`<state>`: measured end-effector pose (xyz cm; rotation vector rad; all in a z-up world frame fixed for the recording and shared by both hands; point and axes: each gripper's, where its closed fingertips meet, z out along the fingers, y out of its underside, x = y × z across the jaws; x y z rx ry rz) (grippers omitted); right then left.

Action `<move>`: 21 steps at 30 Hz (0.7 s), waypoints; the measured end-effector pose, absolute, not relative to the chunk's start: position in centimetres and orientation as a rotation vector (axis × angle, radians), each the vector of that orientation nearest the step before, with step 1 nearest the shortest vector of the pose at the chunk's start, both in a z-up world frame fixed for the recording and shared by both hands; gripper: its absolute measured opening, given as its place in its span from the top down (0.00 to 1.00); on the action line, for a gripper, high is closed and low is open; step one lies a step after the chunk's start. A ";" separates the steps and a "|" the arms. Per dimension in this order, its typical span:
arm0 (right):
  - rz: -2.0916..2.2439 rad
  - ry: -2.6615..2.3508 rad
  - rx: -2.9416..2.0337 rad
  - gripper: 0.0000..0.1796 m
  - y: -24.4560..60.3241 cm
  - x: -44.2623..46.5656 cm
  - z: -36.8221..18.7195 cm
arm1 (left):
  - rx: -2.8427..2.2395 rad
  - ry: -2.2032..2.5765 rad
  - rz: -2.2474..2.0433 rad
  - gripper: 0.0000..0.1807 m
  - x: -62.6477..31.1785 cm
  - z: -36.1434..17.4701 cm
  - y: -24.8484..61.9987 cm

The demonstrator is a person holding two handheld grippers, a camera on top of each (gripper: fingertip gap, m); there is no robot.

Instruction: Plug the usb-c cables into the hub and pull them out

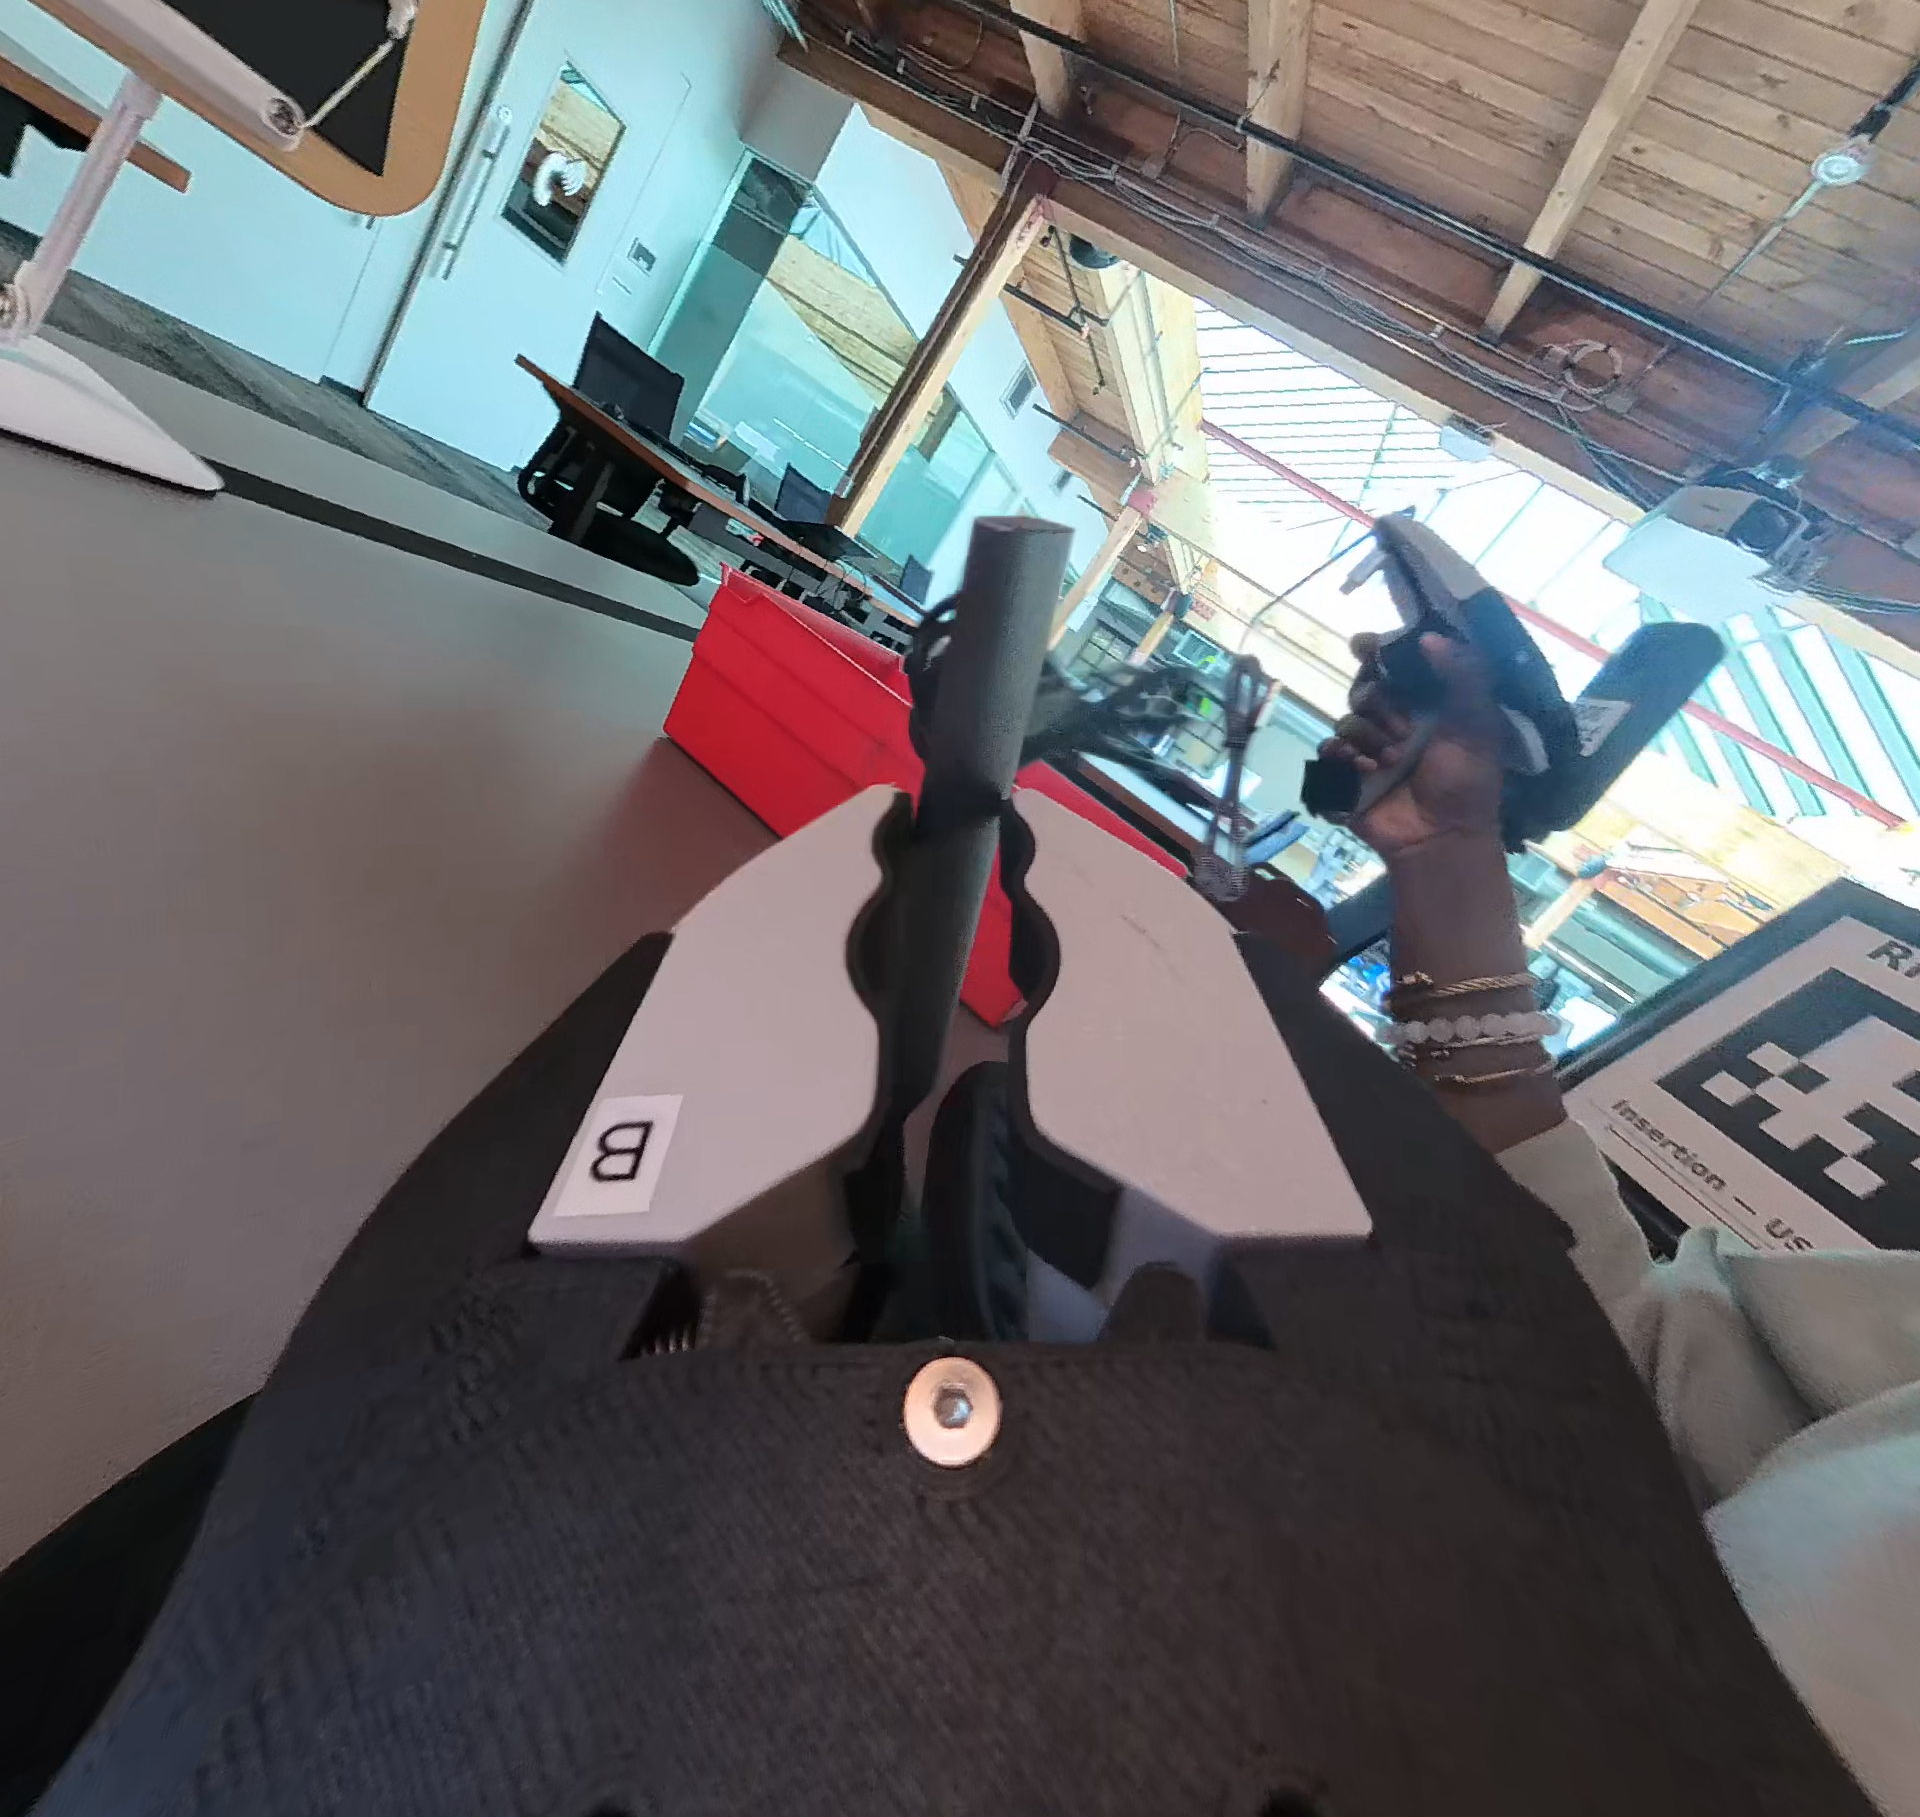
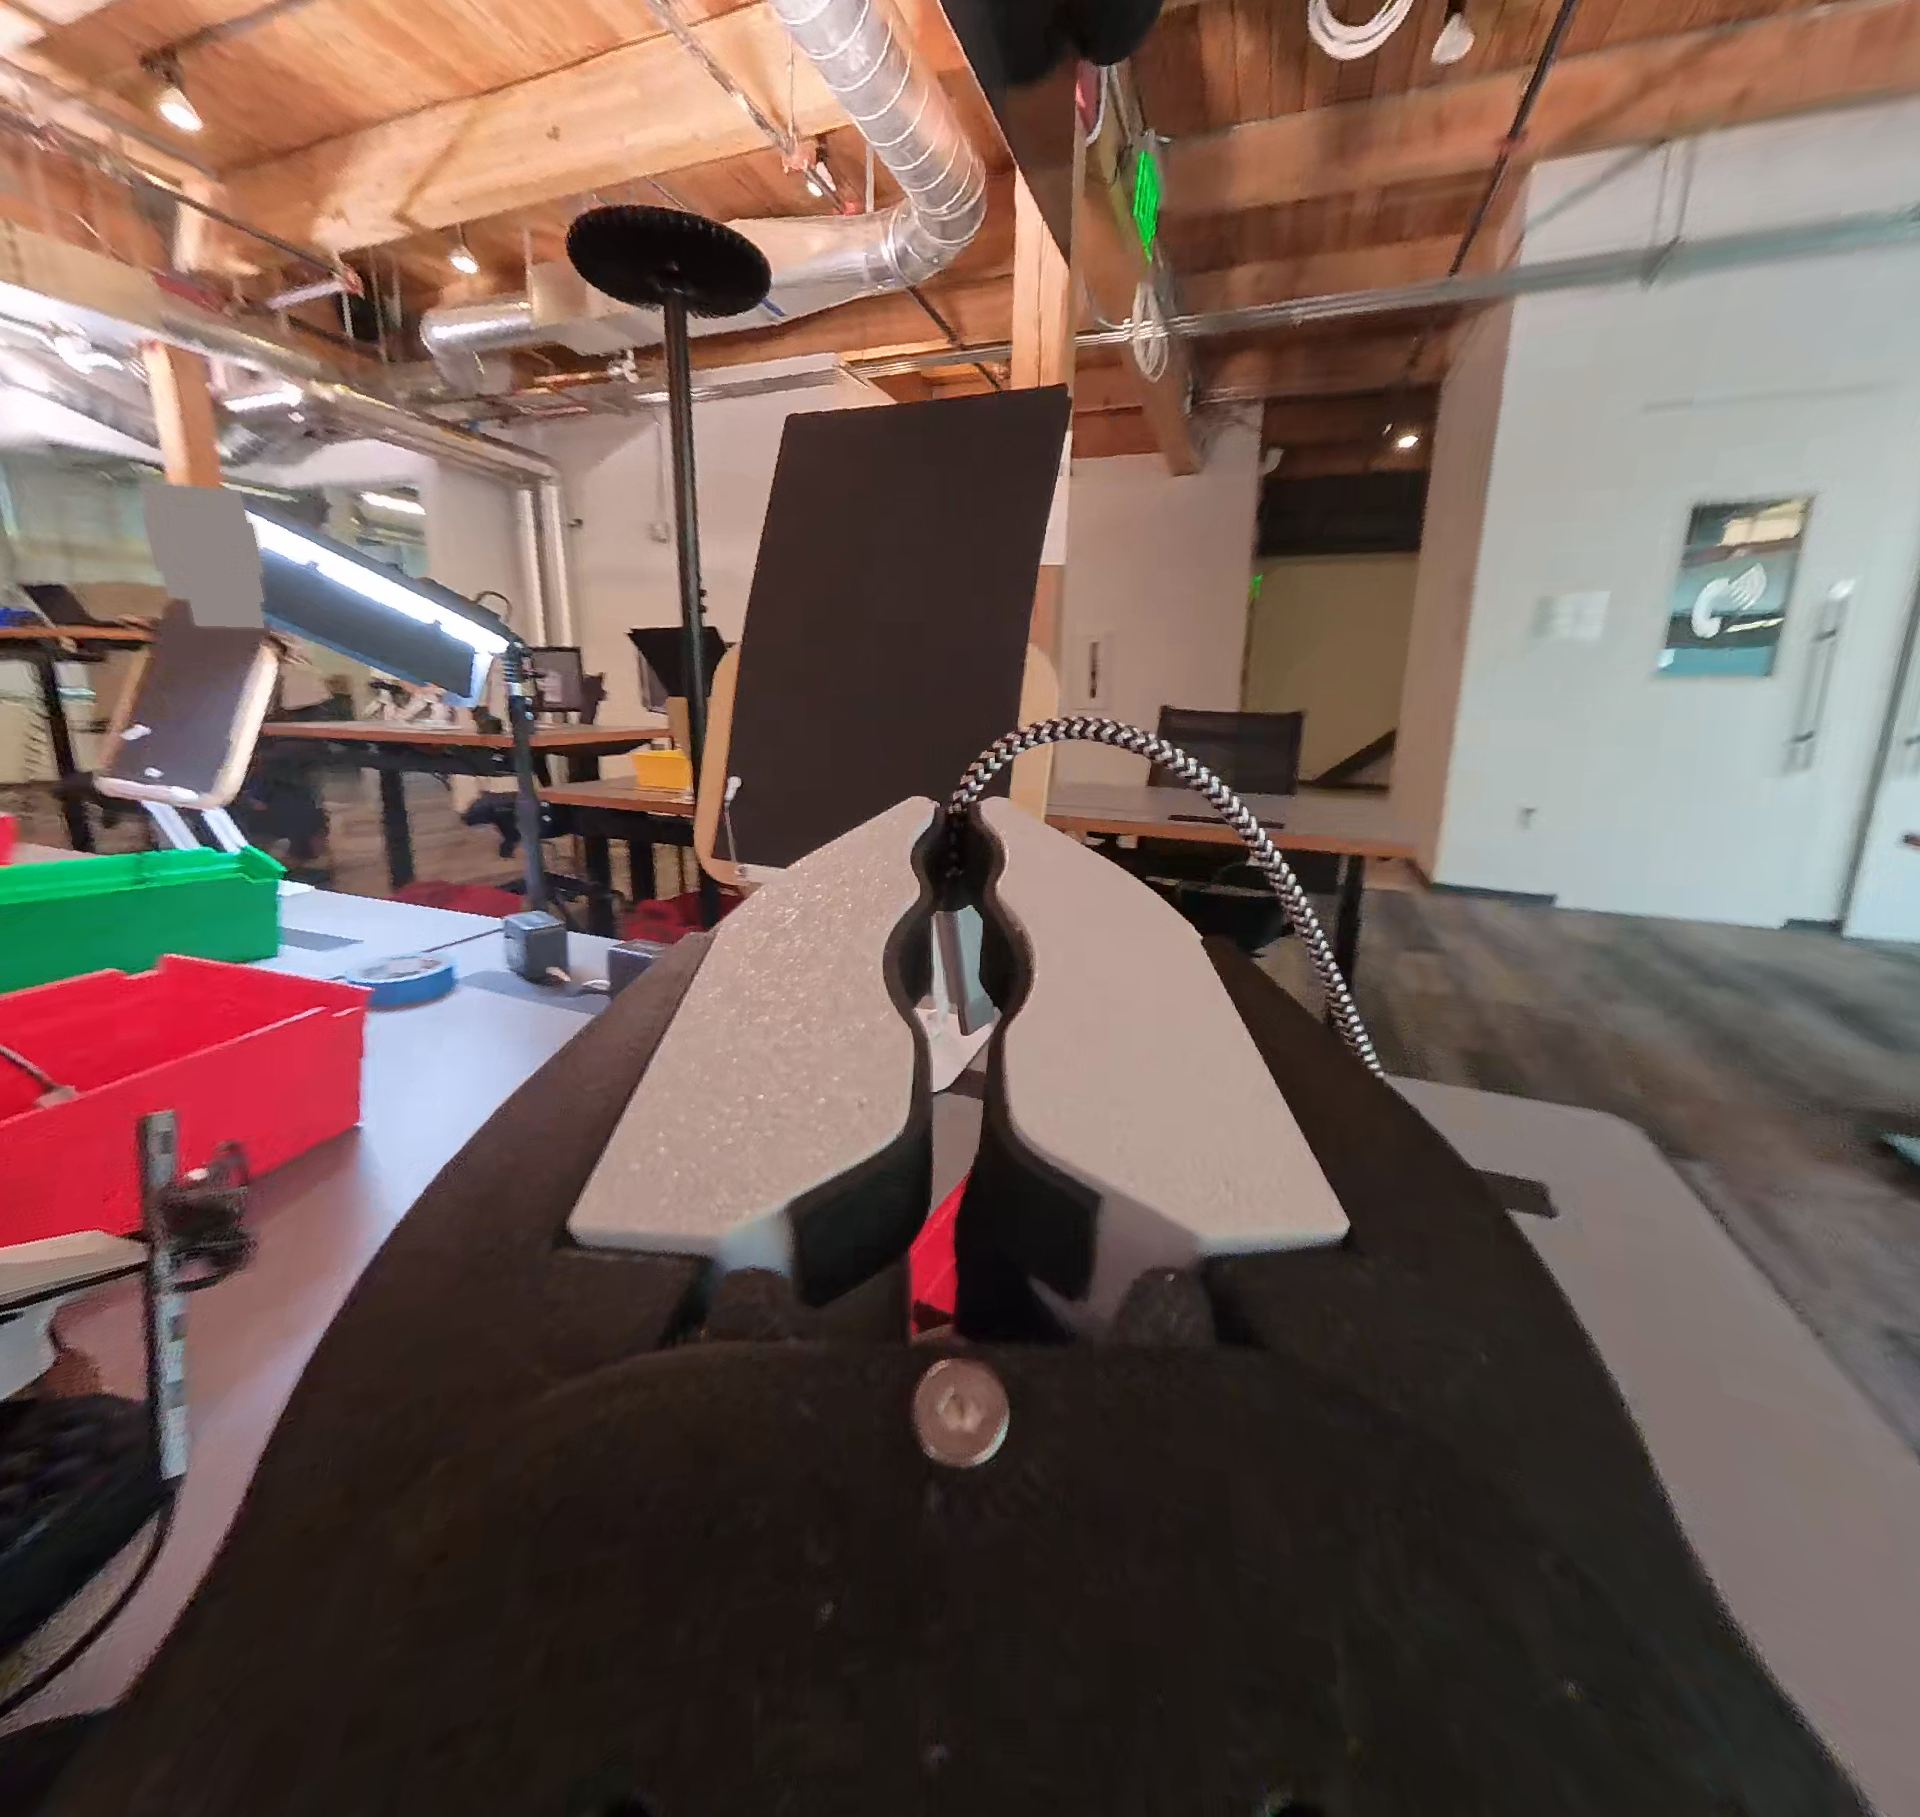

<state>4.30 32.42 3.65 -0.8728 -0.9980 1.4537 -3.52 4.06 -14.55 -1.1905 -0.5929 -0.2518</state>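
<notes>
Left gripper (image 1: 951,822): closed tight on the dark grey hub (image 1: 987,687), held upright, sticking out past the tips. Right gripper (image 2: 961,817): closed narrow on the braided black-and-white usb-c cable (image 2: 1174,780), pinched right at the tips, arching away to the right and down; plug end not visible. No cable seen in the hub, both held up apart, so probably between a pull-out and the next plug-in, but hard to say which. Farther off, on the table (image 2: 457,1050), a red bin (image 2: 187,1071), and behind it a green bin (image 2: 125,905).

Open-plan office-workshop — desks (image 1: 665,458); exposed timber ceiling (image 2: 436,105); silver ducting (image 2: 862,94) overhead.
</notes>
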 end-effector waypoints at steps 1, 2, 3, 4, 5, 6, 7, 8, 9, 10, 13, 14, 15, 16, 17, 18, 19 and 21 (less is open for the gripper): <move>1.476 -0.997 -0.876 0.99 32.5 4.4 3.4 | -1.199 -0.580 -0.252 0.93 -3.3 -14.5 4.2; 1.494 -0.992 -0.870 0.99 32.4 4.6 3.4 | -1.210 -0.585 -0.228 0.94 -3.4 -14.6 4.3; 1.514 -0.991 -0.862 0.99 32.2 4.7 3.3 | -1.221 -0.578 -0.213 0.94 -3.3 -14.7 4.4; 1.532 -0.992 -0.856 0.99 31.9 4.6 3.3 | -1.226 -0.570 -0.212 0.94 -3.2 -14.6 4.5; 1.544 -0.992 -0.846 0.99 31.6 4.6 3.4 | -1.224 -0.572 -0.214 0.94 -3.2 -14.6 4.4; 1.552 -0.999 -0.826 0.99 31.2 4.7 3.6 | -1.217 -0.576 -0.219 0.94 -3.3 -14.6 4.3; 1.557 -1.008 -0.802 0.99 30.7 4.8 3.9 | -1.211 -0.574 -0.227 0.94 -3.3 -14.6 4.3; 1.562 -1.015 -0.774 0.99 30.2 5.0 4.3 | -1.210 -0.566 -0.229 0.94 -3.2 -14.5 4.3; 1.572 -1.021 -0.745 0.99 29.6 5.2 4.9 | -1.213 -0.560 -0.224 0.94 -3.1 -14.5 4.3; 1.585 -1.027 -0.722 0.99 29.1 5.3 5.4 | -1.216 -0.557 -0.215 0.94 -3.1 -14.5 4.4; 1.647 -1.024 -0.698 0.99 28.6 5.3 6.3 | -1.216 -0.548 -0.215 0.94 -2.9 -14.4 4.4; 1.690 -1.019 -0.699 0.99 28.6 5.2 6.4 | -1.214 -0.544 -0.217 0.94 -2.9 -14.4 4.3; 1.737 -1.018 -0.697 0.99 28.5 5.2 6.5 | -1.213 -0.541 -0.219 0.94 -2.9 -14.4 4.3; 1.776 -1.021 -0.694 0.99 28.4 5.2 6.4 | -1.213 -0.537 -0.216 0.94 -2.8 -14.3 4.3; 1.791 -1.020 -0.705 0.99 28.6 5.0 6.2 | -1.212 -0.532 -0.213 0.94 -2.8 -14.3 4.3; 1.780 -1.021 -0.728 0.98 28.9 4.7 5.6 | -1.214 -0.528 -0.212 0.94 -2.7 -14.3 4.3; 1.765 -1.022 -0.755 0.98 29.2 4.5 4.9 | -1.215 -0.526 -0.211 0.94 -2.7 -14.3 4.4; 1.775 -1.043 -0.796 0.99 29.5 4.1 3.4 | -1.214 -0.522 -0.213 0.94 -2.6 -14.3 4.4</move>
